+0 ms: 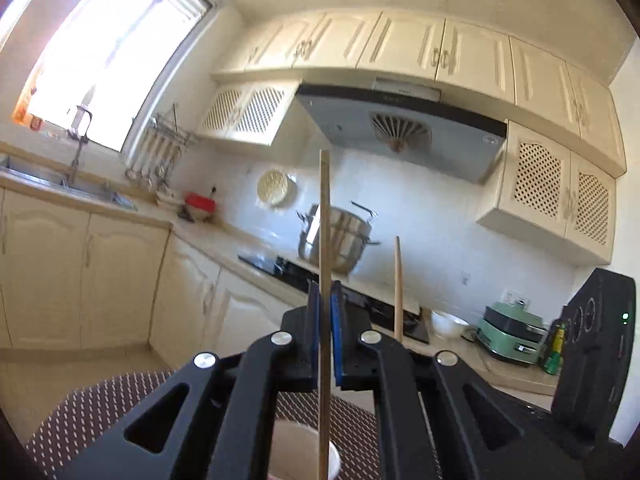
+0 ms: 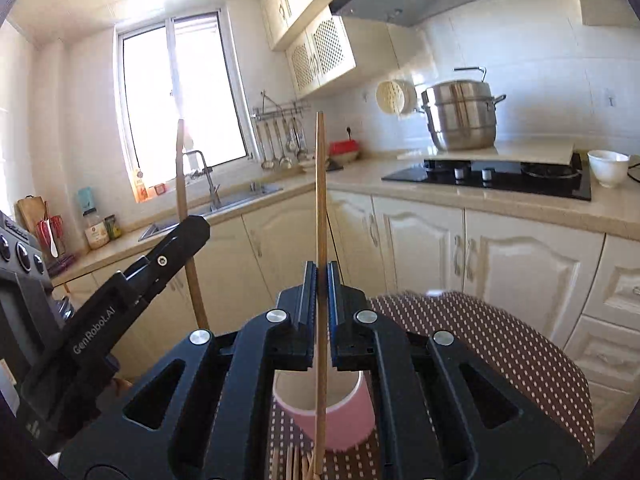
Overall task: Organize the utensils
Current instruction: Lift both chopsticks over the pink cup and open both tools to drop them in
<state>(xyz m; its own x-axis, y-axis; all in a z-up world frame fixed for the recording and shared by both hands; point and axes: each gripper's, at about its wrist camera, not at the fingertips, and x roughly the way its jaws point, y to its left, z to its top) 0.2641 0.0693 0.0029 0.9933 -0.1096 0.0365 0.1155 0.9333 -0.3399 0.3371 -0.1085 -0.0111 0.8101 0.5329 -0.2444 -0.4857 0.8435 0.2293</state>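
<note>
Left tool (image 1: 325, 304): closed narrowly on a chopstick, blue pads pressing it from both sides; seen from the right wrist camera it (image 2: 188, 226) sits to the left of the right tool.
Left chopstick (image 1: 325, 216): upright between the pads, its top rising against the kitchen wall and its lower part running down in front of a cup.
Cup under left tool (image 1: 306, 450): white inside, standing on the dotted brown cloth (image 1: 100, 404); whether the stick's lower tip is inside it cannot be told.
Second stick in left view (image 1: 398, 288): upright just right of the left tool.
Right tool (image 2: 321, 284): closed narrowly on its own chopstick, black fingers nearly meeting around it.
Right chopstick (image 2: 320, 208): upright, passing down between the fingers and in front of the pink cup (image 2: 328, 412), its lower end near the cup's outer wall.
Loose chopsticks (image 2: 294, 462): a small bundle of pale sticks lying on the cloth at the pink cup's base, partly hidden by the tool.
Surface: round, covered with the dotted brown cloth (image 2: 500, 344); it carries the pink cup.
Behind: cream cabinets, a sink (image 2: 212, 208) under the window, a steel pot (image 2: 460, 114) by the black hob (image 2: 500, 178), a white bowl (image 2: 608, 166).
</note>
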